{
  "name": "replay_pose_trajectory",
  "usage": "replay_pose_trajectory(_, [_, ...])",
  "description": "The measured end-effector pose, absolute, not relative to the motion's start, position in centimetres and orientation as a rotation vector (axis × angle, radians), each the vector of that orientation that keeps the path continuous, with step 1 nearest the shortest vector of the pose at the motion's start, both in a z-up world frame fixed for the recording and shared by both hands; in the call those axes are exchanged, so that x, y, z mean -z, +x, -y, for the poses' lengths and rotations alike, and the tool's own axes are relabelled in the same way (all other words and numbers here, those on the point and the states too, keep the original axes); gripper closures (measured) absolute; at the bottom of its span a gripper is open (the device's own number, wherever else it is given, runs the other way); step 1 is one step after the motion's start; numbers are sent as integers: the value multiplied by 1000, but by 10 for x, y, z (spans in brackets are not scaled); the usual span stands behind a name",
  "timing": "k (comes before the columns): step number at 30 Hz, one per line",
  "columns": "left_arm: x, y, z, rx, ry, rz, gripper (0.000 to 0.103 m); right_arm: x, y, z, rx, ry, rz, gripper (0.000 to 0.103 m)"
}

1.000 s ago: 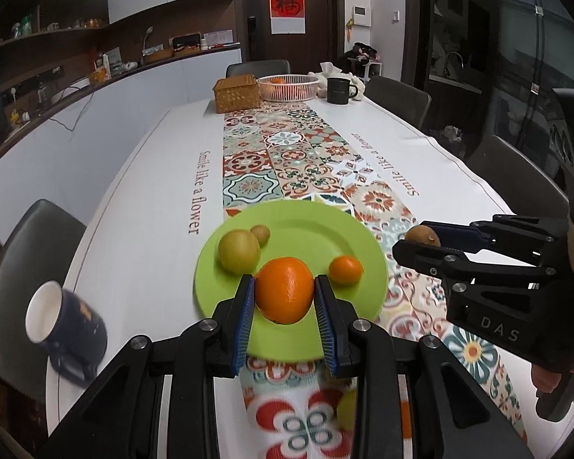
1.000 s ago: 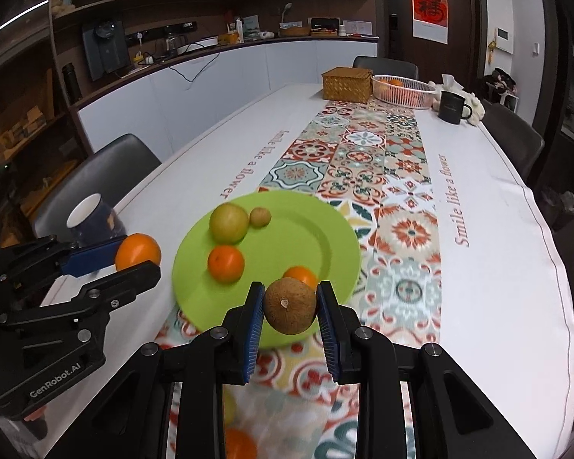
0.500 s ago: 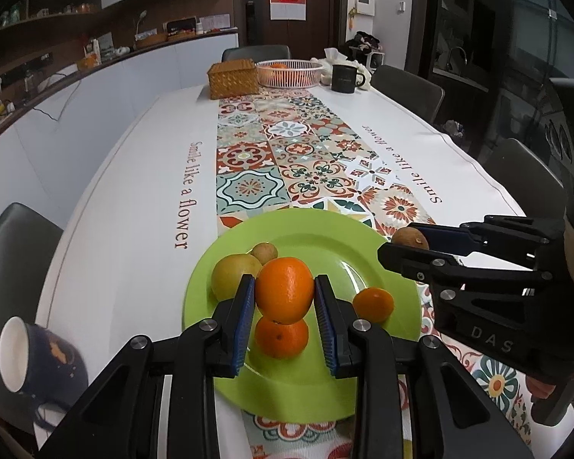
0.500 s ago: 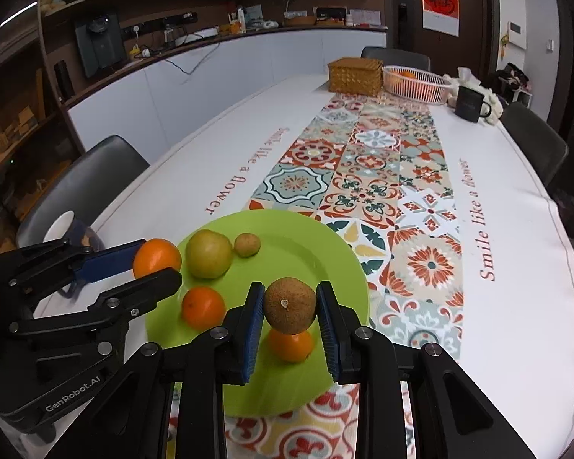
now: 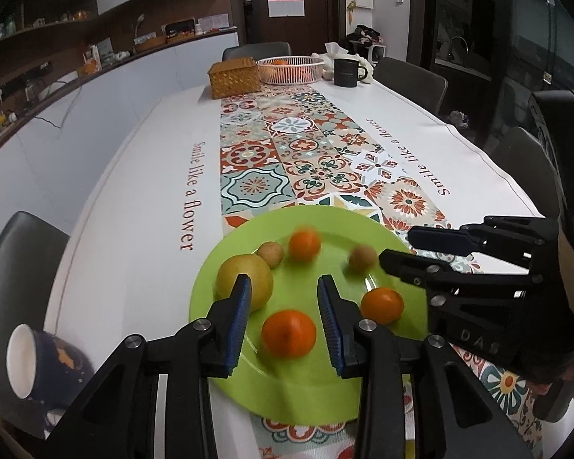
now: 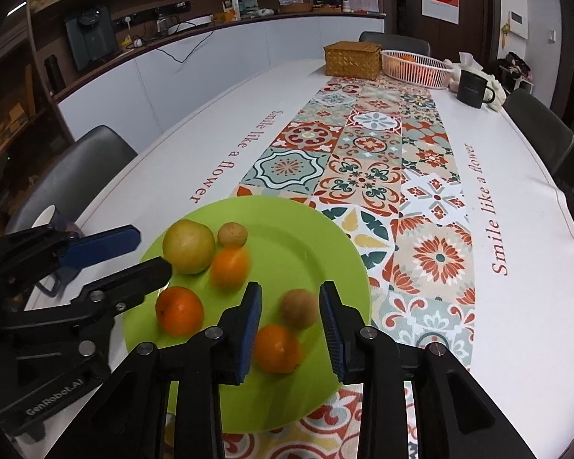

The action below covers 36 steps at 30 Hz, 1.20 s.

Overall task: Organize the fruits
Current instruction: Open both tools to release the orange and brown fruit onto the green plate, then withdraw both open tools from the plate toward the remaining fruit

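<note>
A green plate (image 5: 306,382) (image 6: 306,244) on the patterned runner holds a yellow-green fruit (image 5: 241,281), a small brown fruit (image 5: 270,253), three oranges and a larger brown fruit (image 6: 299,309). My left gripper (image 5: 285,298) hangs over the plate's near side, its jaws opening and gripping nothing. One orange (image 5: 289,332) lies below its fingers and another orange (image 5: 304,244) is motion-blurred farther back. My right gripper (image 6: 290,288) is opening too. The larger brown fruit rests on the plate between its fingers, untouched by the pads, beside the third orange (image 6: 276,349).
A dark blue mug (image 5: 30,363) lies tilted at the table's left edge. At the far end stand a wicker box (image 5: 233,76), a white basket (image 5: 290,70) with oranges and a black mug (image 5: 346,72). Dark chairs line both sides.
Both grippers came forward over the plate. The left one let go of its orange and the right one let go of the brown fruit; both fruits now lie on the plate.
</note>
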State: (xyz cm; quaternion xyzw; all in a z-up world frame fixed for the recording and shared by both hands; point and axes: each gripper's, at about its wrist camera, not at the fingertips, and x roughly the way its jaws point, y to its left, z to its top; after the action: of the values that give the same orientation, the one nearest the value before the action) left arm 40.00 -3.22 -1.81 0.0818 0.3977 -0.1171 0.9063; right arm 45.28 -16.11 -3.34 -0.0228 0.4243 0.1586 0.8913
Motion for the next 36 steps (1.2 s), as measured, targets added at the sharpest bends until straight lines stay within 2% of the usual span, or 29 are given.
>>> replay_pose_trajectory(20, [-30,297,20,181,119,-718,55,-28,345,181,-308,-14,-723,65])
replay_pose_trajectory(22, [-35,285,18,182,118,-703,53,-31,336,179,-309,-23,-708,65])
replay_pose_trajectory(25, [-38,270,17,183,114,-692,51,-36,319,177,-315,-27,-689,59])
replay_pose_trajectory(36, [-39,218,21,187,132,-654,46,-40,269,177,-362,-81,-674,59])
